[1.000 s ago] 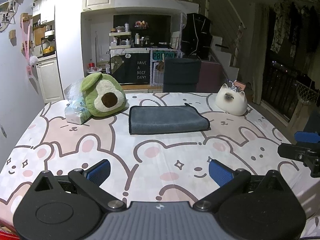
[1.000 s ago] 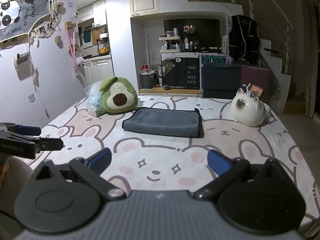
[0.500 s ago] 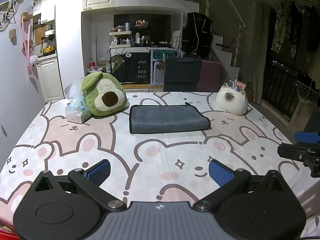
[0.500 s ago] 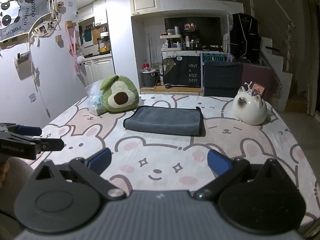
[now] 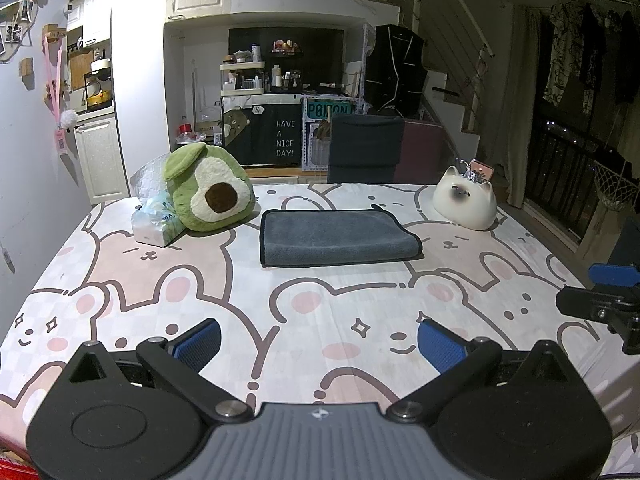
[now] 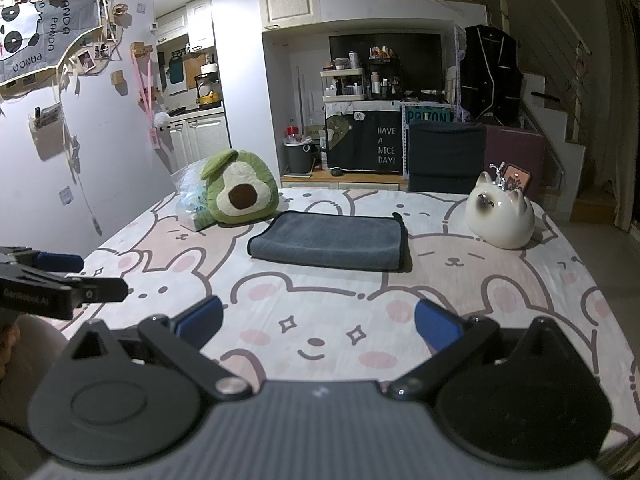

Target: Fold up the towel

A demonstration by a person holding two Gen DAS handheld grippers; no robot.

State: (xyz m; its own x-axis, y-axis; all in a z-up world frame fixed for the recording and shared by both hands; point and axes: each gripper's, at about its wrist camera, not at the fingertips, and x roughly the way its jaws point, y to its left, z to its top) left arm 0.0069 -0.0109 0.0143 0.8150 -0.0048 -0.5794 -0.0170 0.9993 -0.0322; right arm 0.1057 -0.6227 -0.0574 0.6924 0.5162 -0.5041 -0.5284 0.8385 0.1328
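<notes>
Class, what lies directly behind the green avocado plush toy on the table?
A crinkled clear plastic pack sits behind and beside the green avocado plush toy, touching it. The plush covers the pack's far portion, so its contents and full extent stay hidden.

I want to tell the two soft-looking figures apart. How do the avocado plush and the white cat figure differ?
The avocado plush is green with a cream face and brown pit; the cat figure is white with a dark smudge. The avocado looks fuzzy, the cat smooth and glossy. The avocado sits left of the grey towel, against a tissue pack; the cat sits right, alone. Both rest on the bunny-print tablecloth.
</notes>
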